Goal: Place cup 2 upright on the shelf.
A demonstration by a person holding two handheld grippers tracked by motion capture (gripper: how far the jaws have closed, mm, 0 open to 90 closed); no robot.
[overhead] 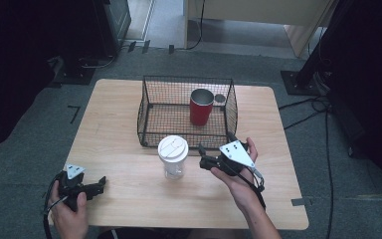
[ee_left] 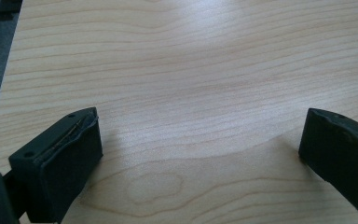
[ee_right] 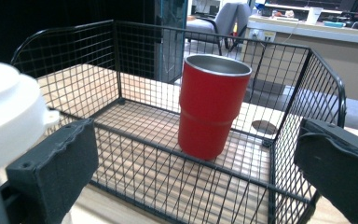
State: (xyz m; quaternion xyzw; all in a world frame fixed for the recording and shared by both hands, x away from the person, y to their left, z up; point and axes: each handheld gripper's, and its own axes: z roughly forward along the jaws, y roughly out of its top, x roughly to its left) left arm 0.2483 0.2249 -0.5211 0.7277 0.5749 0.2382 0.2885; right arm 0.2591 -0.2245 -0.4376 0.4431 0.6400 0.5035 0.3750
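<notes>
In the right gripper view the white-lidded cup [ee_right: 9, 116] is cut off at the left edge. It stands upright, lid up, just near of the wire basket [overhead: 149, 107], left of the right gripper [overhead: 202, 158], whose jaws are spread and empty. The left gripper [overhead: 98, 185], also spread, rests near-left.

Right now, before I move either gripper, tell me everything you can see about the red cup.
The red cup is a tall tumbler, wider at the top than at the base, with a faint step around its lower body. The outside looks matte red, the rim and inside bare grey metal. It has no lid and looks empty as far as the inside shows. It stands upright on the floor of the wire basket, toward the basket's far right part, apart from the walls. Neither gripper touches it.
</notes>
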